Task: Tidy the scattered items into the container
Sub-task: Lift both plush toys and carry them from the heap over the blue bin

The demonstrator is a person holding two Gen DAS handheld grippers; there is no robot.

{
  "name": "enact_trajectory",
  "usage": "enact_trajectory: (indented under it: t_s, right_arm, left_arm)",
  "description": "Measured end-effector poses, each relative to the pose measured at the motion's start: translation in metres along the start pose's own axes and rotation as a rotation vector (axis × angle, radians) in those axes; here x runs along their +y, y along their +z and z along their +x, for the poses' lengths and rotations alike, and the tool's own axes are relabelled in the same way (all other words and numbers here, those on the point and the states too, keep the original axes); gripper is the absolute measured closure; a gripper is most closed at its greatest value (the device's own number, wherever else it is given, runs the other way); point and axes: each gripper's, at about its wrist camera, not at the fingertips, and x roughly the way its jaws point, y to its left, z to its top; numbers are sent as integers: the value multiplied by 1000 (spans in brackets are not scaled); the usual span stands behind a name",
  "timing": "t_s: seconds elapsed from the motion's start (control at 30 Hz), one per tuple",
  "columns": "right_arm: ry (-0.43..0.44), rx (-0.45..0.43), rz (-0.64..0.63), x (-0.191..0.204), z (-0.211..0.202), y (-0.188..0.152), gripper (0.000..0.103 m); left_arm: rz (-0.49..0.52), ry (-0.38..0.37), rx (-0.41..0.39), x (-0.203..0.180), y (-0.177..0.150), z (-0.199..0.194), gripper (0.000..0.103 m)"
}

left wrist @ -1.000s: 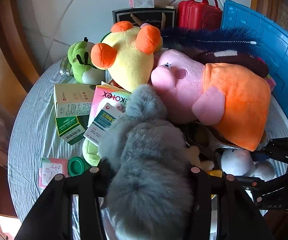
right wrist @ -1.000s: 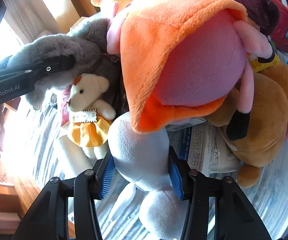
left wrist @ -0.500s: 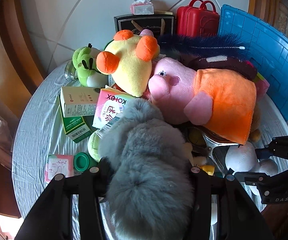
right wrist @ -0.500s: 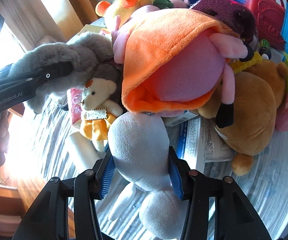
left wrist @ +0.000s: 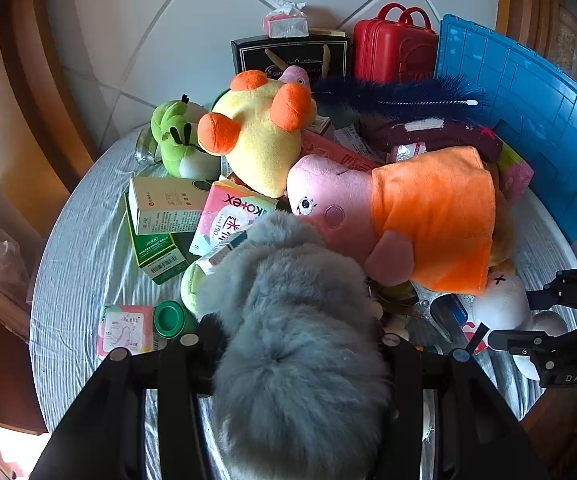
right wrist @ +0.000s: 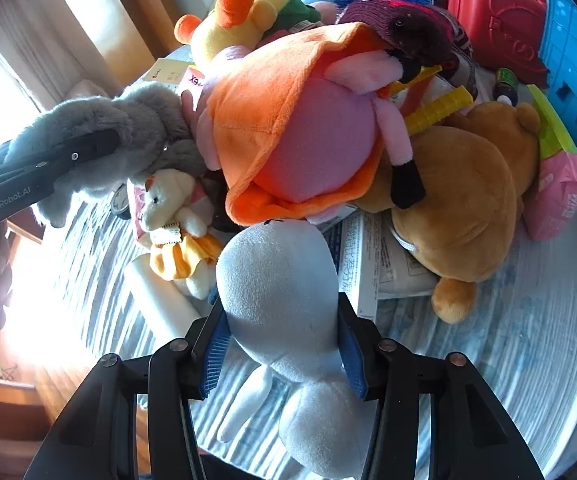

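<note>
Both sets of jaws are clenched: the left gripper (left wrist: pixel 288 344) on a grey plush (left wrist: pixel 296 340), the right gripper (right wrist: pixel 282 344) on a white plush (right wrist: pixel 280 292). Bare tablecloth (right wrist: pixel 508 352) lies by the table's rim. What the blue crate (left wrist: pixel 528 120) holds cannot be seen.

Pink pig (left wrist: pixel 400 216) and brown bear (right wrist: pixel 464 200) block blue crate (left wrist: pixel 528 120).

Black hand-held gripper (right wrist: pixel 282 344) with blue ribbed pads (right wrist: pixel 216 354).

The left gripper (left wrist: pixel 288 340) is clamped on a grey furry plush toy (left wrist: pixel 292 344), its fingers pressed into the fur. The right gripper (right wrist: pixel 282 344) squeezes a pale blue-white plush toy (right wrist: pixel 280 292) between blue-padded fingers (right wrist: pixel 214 350).
</note>
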Motion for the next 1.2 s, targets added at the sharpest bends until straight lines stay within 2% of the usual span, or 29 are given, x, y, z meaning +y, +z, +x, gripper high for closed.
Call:
enact_trajectory:
  t_s: [0.17, 0.47, 0.6, 0.9, 1.2]
  right_arm:
    - [-11, -5, 16, 11, -5, -3, 55]
    - [-24, -49, 24, -7, -31, -4, 55]
    - [-27, -66, 24, -10, -56, -15, 55]
    - [-25, -89, 19, -18, -64, -7, 55]
    - [-23, -137, 10, -22, -92, 0, 55]
  left_arm:
    - [4, 2, -10, -4, 4, -4, 57]
    - [15, 9, -32, -16, 14, -17, 57]
    - [18, 16, -35, -21, 16, -23, 58]
    - [-2, 36, -66, -26, 22, -40, 59]
    - [0, 65, -95, -39, 35, -62, 60]
